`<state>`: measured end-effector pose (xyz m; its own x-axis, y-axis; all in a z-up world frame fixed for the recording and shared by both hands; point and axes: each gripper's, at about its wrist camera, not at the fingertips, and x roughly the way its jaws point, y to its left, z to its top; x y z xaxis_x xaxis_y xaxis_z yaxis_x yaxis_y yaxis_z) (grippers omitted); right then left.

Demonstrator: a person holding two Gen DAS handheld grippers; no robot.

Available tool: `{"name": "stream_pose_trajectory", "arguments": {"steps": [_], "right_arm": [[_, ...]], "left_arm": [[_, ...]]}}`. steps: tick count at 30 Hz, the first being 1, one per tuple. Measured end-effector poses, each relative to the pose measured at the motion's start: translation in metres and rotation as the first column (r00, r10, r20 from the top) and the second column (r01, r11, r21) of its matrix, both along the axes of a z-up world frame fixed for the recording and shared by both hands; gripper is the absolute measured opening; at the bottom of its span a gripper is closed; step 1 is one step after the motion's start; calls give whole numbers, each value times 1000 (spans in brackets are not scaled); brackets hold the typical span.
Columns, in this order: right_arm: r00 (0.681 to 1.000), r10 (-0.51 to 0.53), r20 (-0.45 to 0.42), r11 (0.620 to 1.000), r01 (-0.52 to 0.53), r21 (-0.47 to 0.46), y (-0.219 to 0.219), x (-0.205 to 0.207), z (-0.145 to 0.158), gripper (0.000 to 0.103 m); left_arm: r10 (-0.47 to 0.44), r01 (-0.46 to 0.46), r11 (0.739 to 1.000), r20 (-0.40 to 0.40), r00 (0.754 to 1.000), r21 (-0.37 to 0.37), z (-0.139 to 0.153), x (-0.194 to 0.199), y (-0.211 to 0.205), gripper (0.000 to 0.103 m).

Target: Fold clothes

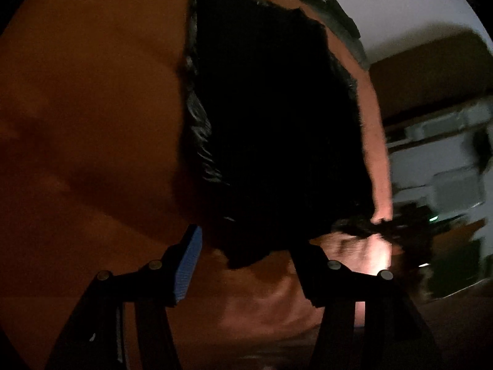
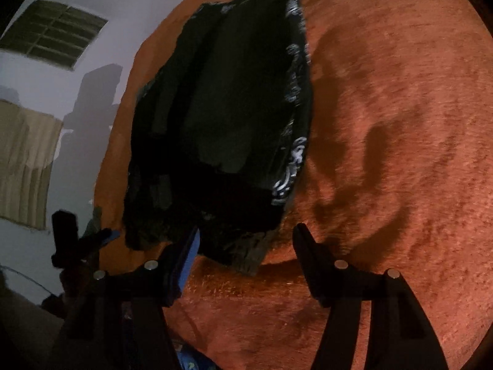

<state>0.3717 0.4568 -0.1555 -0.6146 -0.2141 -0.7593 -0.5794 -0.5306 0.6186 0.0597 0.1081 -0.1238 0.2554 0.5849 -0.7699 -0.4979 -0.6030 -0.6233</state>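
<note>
A black garment [image 1: 271,123] with a white-patterned trim lies flat on an orange-brown bedcover [image 1: 92,123]. In the left wrist view its near corner sits just beyond my left gripper [image 1: 249,243], which is open with nothing between its fingers. In the right wrist view the same garment [image 2: 222,117] stretches away from my right gripper [image 2: 246,240], also open and empty, with the cloth's near hem hanging just past the fingertips. The patterned trim [image 2: 295,154] runs down the garment's right edge. My left gripper [image 2: 89,240] shows at the far left.
The orange-brown cover [image 2: 400,154] spreads wide to the right of the garment. Another dark piece of clothing [image 1: 326,6] lies at the bed's far edge. Shelves and boxes [image 1: 446,154] stand beyond the bed. A window [image 2: 52,30] and curtain [image 2: 24,160] are on the wall.
</note>
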Motion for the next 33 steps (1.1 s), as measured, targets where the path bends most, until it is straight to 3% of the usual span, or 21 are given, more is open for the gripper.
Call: {"name": "stream_pose_trajectory", "arguments": {"steps": [4, 7, 9, 10, 12, 13, 16, 20, 23, 25, 26, 29, 31, 32, 33], "right_arm": [[999, -29, -26, 997, 27, -75, -3, 1, -9, 62], [997, -67, -42, 984, 59, -169, -2, 6, -20, 61], [995, -89, -45, 972, 77, -221, -2, 12, -28, 40], [994, -102, -44, 966, 88, -245, -2, 14, -32, 35], [990, -135, -42, 959, 120, -257, 1, 17, -34, 23], [988, -148, -44, 957, 132, -259, 2, 18, -34, 20], [985, -163, -49, 961, 147, -235, 2, 22, -27, 11], [989, -134, -68, 980, 122, -158, -8, 25, 3, 9], [994, -110, -12, 981, 107, -160, -11, 28, -5, 9], [995, -92, 50, 979, 99, -175, -10, 24, -21, 9], [993, -83, 79, 978, 97, -187, -9, 21, -31, 11], [994, -71, 88, 960, 92, -264, 4, 19, -36, 18], [997, -49, 66, 966, 64, -249, 17, 14, -18, 31], [997, -35, 61, 977, 48, -210, 26, 10, -5, 48], [998, -21, 60, 985, 31, -171, 36, 6, 7, 56]], "left_arm": [[38, -52, 995, 160, 986, 83, -17, 0, 7, 59], [82, -111, 989, 266, 961, 94, -33, -2, 11, 59], [105, -137, 986, 285, 953, 96, -37, -1, 12, 53], [115, -144, 986, 272, 955, 89, -38, 2, 12, 46], [134, -157, 985, 247, 960, 77, -38, 7, 11, 9], [143, -164, 984, 234, 962, 70, -39, 10, 11, 2], [172, -185, 981, 195, 966, 52, -40, 18, 10, 0], [244, -251, 967, 110, 963, 50, -13, 21, -14, 0], [225, -222, 973, 57, 973, -56, -31, 29, -23, 0], [219, -211, 974, 103, 970, -84, -44, 27, -27, 0], [228, -221, 973, 134, 964, -64, -43, 23, -29, 0], [218, -221, 975, 98, 971, 16, -15, -2, -26, 2], [192, -193, 980, 38, 981, 44, 1, -19, -15, 7], [170, -170, 984, 10, 985, 57, 7, -31, -6, 11], [162, -161, 985, -12, 987, 59, 9, -42, 2, 16]]}}
